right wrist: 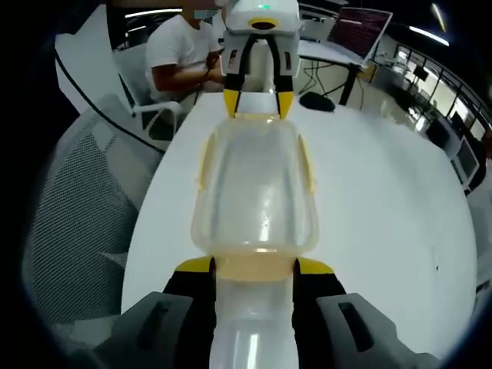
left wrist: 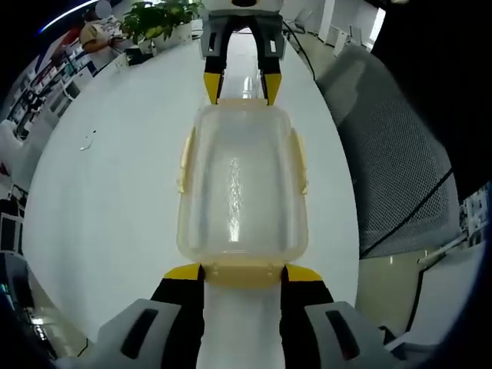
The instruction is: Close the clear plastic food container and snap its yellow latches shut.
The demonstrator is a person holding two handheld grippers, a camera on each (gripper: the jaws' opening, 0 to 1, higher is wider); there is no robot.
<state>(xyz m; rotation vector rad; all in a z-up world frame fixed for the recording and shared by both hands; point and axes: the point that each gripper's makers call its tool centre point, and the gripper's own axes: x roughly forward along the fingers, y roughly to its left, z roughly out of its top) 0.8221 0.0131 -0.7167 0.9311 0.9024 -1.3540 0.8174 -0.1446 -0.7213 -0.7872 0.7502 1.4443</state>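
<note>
A clear container is being flanked at opposite short ends by the left tongs and right tongs, both spread open. Each yellow end latch is best pressed squarely, evenly.

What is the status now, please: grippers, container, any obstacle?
Left gripper and right gripper open, jaws straddling the end latches. Clear container on white table, lid on. Side latches look flared, unsnapped. Nothing blocking.

a white table carries a clear plastic food container with yellow latches; a small dark object lies at its left.
</note>
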